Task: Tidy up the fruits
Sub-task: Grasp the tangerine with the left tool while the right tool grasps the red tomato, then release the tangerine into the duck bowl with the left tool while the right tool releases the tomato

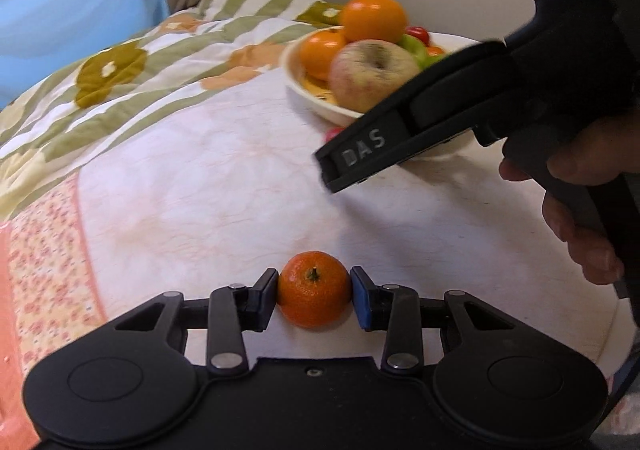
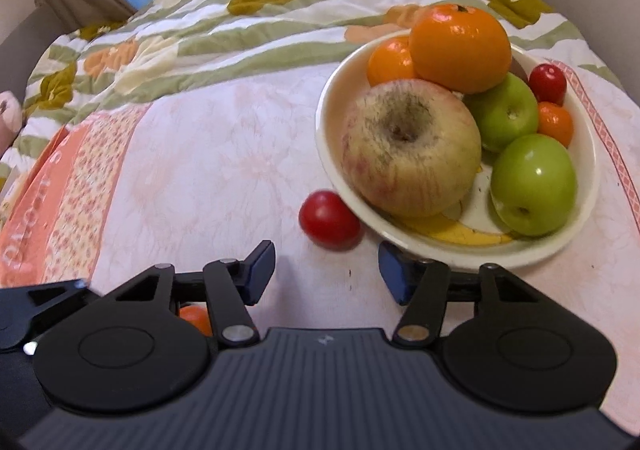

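Observation:
My left gripper (image 1: pixel 314 282) is shut on a small orange mandarin (image 1: pixel 314 292) that rests on the pale bedcover, one pad against each side. In the right wrist view my right gripper (image 2: pixel 326 262) stands open, nothing between its fingers. A small red fruit (image 2: pixel 329 219) lies just beyond the fingertips, against the cream bowl (image 2: pixel 324 122). The bowl holds a large pale apple (image 2: pixel 408 150), two oranges (image 2: pixel 460 46), two green apples (image 2: pixel 534 182) and more small fruit. A sliver of the mandarin (image 2: pixel 196 318) shows under my right gripper's left linkage.
A quilt with green stripes and flowers (image 2: pixel 240 22) is bunched up behind the bowl. A person's hand (image 1: pixel 580 234) holds the right gripper's handle. An orange patterned strip (image 1: pixel 44 270) borders the bedcover on the left.

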Motion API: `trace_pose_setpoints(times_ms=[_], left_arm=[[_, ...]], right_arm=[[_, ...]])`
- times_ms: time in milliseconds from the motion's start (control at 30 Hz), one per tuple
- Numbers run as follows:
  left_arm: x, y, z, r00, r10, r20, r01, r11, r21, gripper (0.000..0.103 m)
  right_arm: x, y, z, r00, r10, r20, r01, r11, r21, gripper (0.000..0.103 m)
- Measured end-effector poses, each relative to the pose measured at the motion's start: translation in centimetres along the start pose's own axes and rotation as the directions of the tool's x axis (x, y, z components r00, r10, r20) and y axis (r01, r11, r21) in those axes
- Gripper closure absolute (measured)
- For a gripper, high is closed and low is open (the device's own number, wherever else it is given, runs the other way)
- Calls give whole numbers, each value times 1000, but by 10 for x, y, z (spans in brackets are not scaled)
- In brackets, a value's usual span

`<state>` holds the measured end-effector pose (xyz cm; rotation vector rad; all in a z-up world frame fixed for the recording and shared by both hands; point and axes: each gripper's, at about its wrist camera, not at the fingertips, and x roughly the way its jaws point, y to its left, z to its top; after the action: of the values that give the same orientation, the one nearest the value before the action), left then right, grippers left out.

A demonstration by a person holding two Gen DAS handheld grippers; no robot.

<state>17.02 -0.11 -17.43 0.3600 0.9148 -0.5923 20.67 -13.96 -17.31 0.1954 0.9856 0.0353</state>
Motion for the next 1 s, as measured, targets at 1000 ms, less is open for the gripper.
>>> trace_pose_setpoints(times_ms=[1000], left_arm=[[-70,16,2,989,115,89,-110,992,-56,61]], right_arm=[[-56,15,-21,983,-63,173,50,996,80,53]])
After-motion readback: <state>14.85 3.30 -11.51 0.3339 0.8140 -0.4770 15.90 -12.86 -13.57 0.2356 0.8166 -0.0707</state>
